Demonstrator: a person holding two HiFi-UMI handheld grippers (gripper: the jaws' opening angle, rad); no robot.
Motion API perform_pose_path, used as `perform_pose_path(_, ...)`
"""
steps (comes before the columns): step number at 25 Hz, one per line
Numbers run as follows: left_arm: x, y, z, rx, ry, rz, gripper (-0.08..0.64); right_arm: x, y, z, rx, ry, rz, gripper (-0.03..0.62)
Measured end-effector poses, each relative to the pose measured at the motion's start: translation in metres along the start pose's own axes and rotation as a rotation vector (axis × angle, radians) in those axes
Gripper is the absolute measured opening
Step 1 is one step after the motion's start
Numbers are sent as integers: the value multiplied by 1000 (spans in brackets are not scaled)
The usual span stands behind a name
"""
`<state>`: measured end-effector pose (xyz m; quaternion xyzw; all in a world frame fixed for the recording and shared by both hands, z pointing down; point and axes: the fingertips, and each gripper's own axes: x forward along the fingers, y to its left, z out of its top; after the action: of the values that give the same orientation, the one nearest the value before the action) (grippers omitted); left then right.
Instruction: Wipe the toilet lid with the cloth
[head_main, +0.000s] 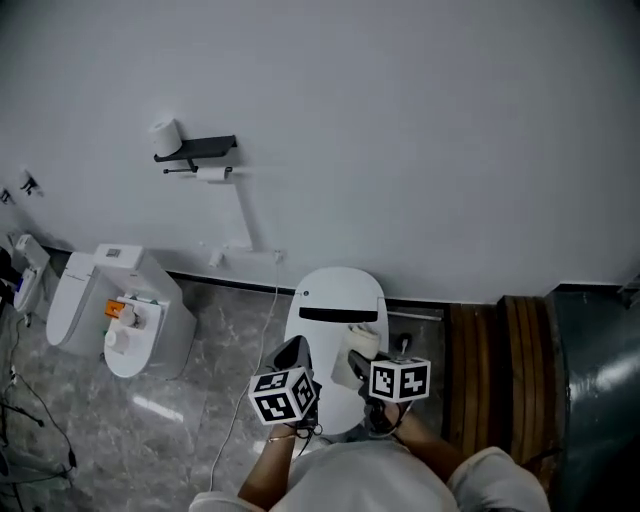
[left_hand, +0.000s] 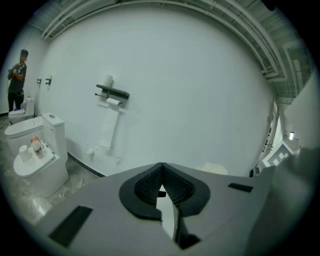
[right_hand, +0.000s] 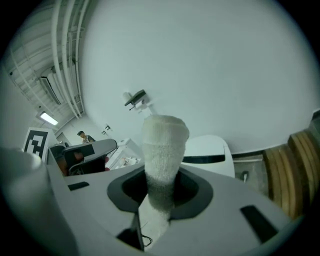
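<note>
Plainly the wiping has yet to touch down. The right gripper (right_hand: 160, 189) pinches the cloth (right_hand: 163, 145), a pale towelling wad that stands up out of its closed jaws. The left gripper (left_hand: 161, 188) has its jaws pressed together on nothing. In the head view both are held over the near end of the toilet lid (head_main: 336, 305), which lies closed and white with a dark band across its back part, against the wall. From the right gripper view the cloth seems to sit apart from the lid, not on it.

To do the step well, the person would likely tip the right gripper further down so that the broad side of the cloth meets the lid, not just its tip. The pinch should be kept firm, since little of the cloth sits inside the jaws and a dragging stroke could pull it free. Strokes that start near the dark band and run to the front edge, each overlapping the last, would cover the curve evenly. The empty left gripper is best kept to the side, clear of the sweep and away from the second toilet (head_main: 122, 312) at the left.
</note>
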<state>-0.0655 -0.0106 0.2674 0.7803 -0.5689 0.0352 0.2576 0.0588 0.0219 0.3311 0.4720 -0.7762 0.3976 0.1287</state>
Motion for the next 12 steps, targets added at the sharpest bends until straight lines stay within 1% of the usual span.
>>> perform_pose_path(3,4,-7,37,2,-35,2,12,-7,12,49,-59,-60,-1,98)
perform_pose_path(6,5,-14,63,13,-66,3,11,-14,23,83,-98,-112,4,98)
perform_pose_path(9,4,-19,70,21,-72,5,12,-17,29,93,-118,-128,7,98)
perform_pose_path(12,4,-18,56,27,-37,12,12,-13,28,79,-127,-98,-4,97)
